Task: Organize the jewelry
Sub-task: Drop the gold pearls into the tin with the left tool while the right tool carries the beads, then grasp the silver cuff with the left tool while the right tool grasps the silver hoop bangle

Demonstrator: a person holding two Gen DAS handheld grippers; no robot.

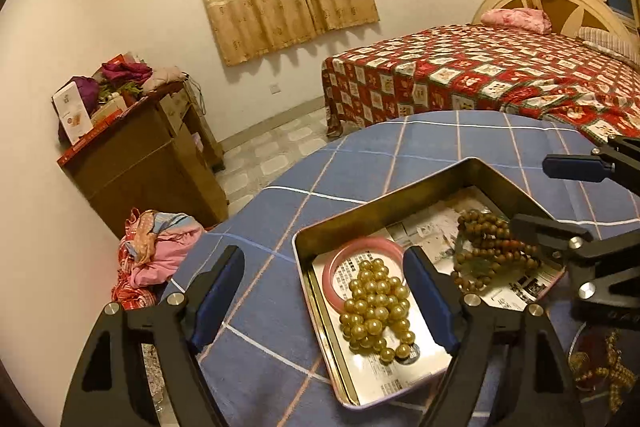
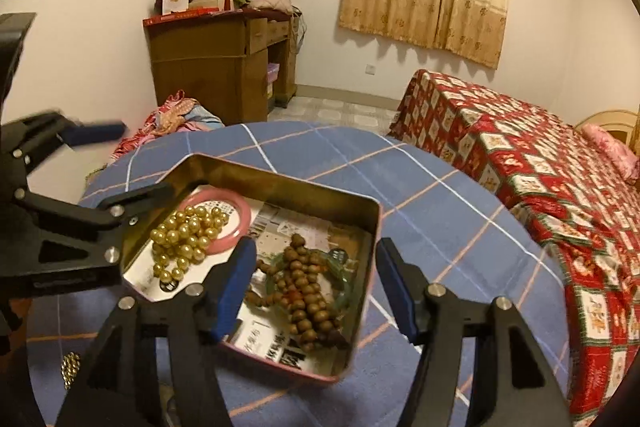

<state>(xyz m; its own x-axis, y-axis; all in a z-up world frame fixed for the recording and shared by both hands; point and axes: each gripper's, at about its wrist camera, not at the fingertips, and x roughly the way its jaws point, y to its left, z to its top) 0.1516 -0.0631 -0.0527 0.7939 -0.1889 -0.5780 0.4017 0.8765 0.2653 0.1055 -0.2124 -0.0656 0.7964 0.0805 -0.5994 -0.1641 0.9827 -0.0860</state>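
Round tabletop (image 1: pixel 360 155) under blue plaid cloth, lower centre of both views. Open metal tin (image 1: pixel 400 195) sits directly on cloth, mid-frame, lined with printed paper. Gold bead cluster (image 2: pixel 71 367) on cloth at lower left of right view, apart from tin. More beaded pieces (image 1: pixel 604 367) at lower right edge of left view; details unclear.

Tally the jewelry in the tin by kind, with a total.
Bead strings: 2, gold pearls and brown wooden beads
Bangles: 2, pink bangle and green bangle
Total: 4, all inside the tin
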